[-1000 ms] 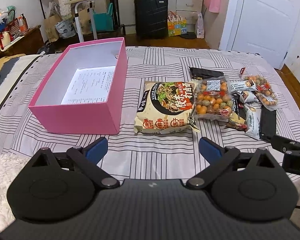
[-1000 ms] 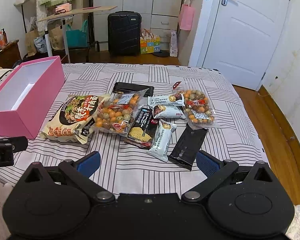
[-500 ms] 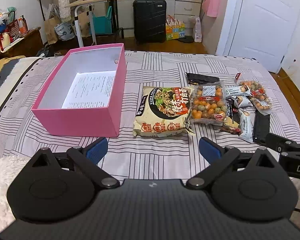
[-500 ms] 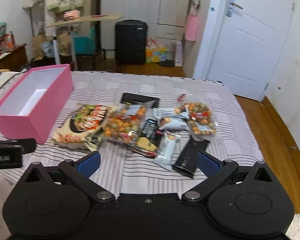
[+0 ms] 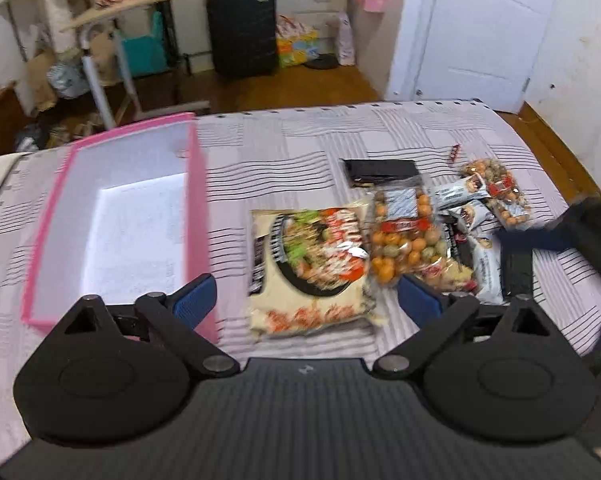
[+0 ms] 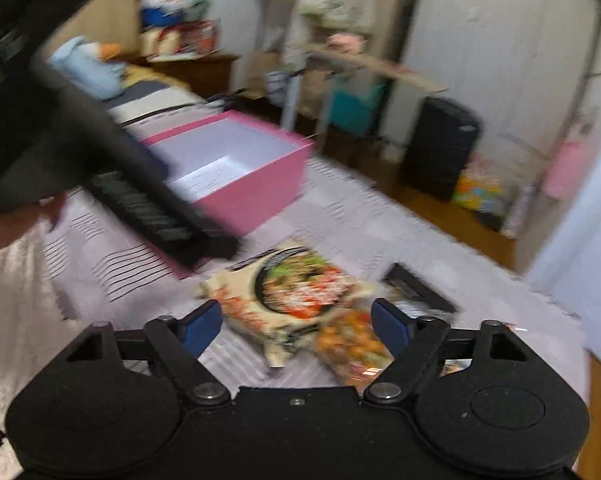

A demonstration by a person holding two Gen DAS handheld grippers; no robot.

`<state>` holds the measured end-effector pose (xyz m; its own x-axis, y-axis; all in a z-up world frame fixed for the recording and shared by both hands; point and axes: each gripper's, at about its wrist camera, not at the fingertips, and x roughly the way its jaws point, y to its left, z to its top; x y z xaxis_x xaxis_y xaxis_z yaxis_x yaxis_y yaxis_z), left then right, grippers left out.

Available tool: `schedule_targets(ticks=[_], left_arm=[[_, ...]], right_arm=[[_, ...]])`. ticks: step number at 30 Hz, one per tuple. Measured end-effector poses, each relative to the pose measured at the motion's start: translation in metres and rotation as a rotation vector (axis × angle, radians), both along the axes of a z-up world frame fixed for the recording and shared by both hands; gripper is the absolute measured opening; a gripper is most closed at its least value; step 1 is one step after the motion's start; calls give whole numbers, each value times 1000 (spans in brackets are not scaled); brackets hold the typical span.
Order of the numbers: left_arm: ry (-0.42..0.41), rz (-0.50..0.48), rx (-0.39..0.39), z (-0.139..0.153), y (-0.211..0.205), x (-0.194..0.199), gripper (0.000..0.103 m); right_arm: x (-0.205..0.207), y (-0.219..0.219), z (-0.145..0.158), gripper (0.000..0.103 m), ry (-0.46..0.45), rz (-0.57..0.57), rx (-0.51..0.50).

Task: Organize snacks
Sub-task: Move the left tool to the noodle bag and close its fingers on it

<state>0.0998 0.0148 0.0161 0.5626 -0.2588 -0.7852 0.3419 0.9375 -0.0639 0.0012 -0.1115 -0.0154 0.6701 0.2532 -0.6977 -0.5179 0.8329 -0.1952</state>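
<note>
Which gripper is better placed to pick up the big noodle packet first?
Right, probably. The right gripper is open with the noodle packet just beyond its fingertips; the left gripper is open too, partly over the pink box.

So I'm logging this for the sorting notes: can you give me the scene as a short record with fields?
surface: striped bed cover
container: pink box, open, nothing visible inside
nearest snack: noodle packet, lying beside the box
other snacks: bag of orange balls, black packet, several small packets
left claw: open, jaws just closing, nothing between them
right claw: open, jaws just closing, holds nothing
</note>
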Motion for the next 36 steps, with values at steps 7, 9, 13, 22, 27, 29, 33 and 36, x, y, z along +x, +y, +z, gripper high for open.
schedule_targets(ticks=[7,9,13,22,27,29,33,36], left_arm=[[112,-67,-17,-43,-24,52,74],[129,-84,13,-55,-26,61,74],[203,-57,22,-81,-23,84,74],[300,32,38,-124,-10,117,77],[336,75,-17,-131,-5,124,82],[353,90,-20,-136,-6,127,87],[429,142,-67,-147,2,134,92],[454,168,-103,-153,7,136,94]], right_arm=[[41,2,-51,76,138,10,48],[47,4,-65,76,161,12,32],[57,13,-88,76,179,34,-29],[78,10,-113,74,251,10,10],[83,4,-119,91,290,29,75],[86,4,-122,95,297,31,74],[100,8,-131,103,321,-18,114],[101,13,-135,103,306,-30,87]])
